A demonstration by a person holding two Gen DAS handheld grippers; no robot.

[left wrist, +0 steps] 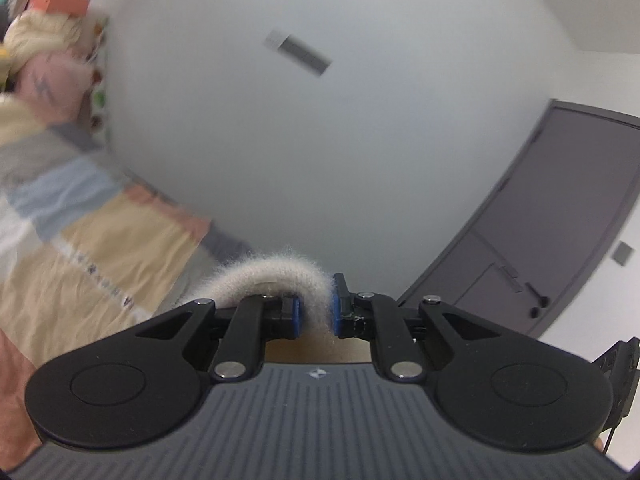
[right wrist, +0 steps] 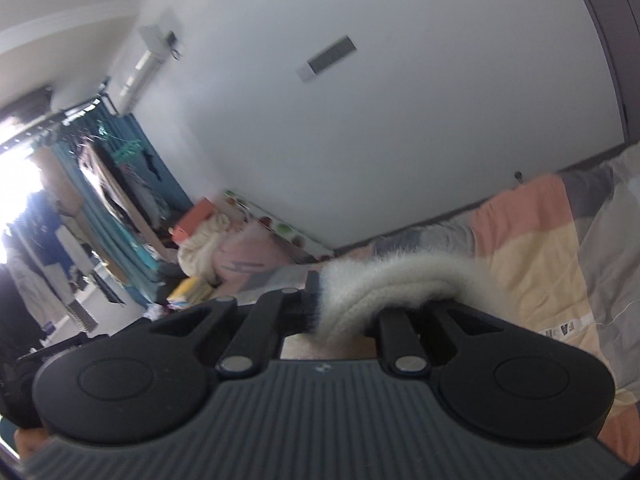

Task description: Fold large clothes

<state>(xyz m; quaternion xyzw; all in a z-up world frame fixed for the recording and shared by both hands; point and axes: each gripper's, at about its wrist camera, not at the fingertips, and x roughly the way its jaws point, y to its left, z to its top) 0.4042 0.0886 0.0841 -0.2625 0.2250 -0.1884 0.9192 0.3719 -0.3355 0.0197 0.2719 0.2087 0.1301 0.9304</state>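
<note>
A fuzzy cream garment [left wrist: 264, 276] arcs out of my left gripper [left wrist: 316, 312], whose blue pads press on its edge; the cloth curls away to the left over the left finger. In the right wrist view the same fuzzy cream garment [right wrist: 384, 284] is pinched in my right gripper [right wrist: 340, 304] and drapes to the right, hiding the right finger. Both grippers point slightly downward toward the white wall, above a bed with a patchwork quilt [left wrist: 92, 248] [right wrist: 552, 248]. The rest of the garment hangs below, out of sight.
A dark grey door [left wrist: 560, 216] stands to the right of the white wall [left wrist: 320, 120]. Pillows and plush items [right wrist: 224, 252] are heaped at the bed's head. A teal curtain [right wrist: 132, 208], hanging clothes and a bright window [right wrist: 20, 168] fill the left.
</note>
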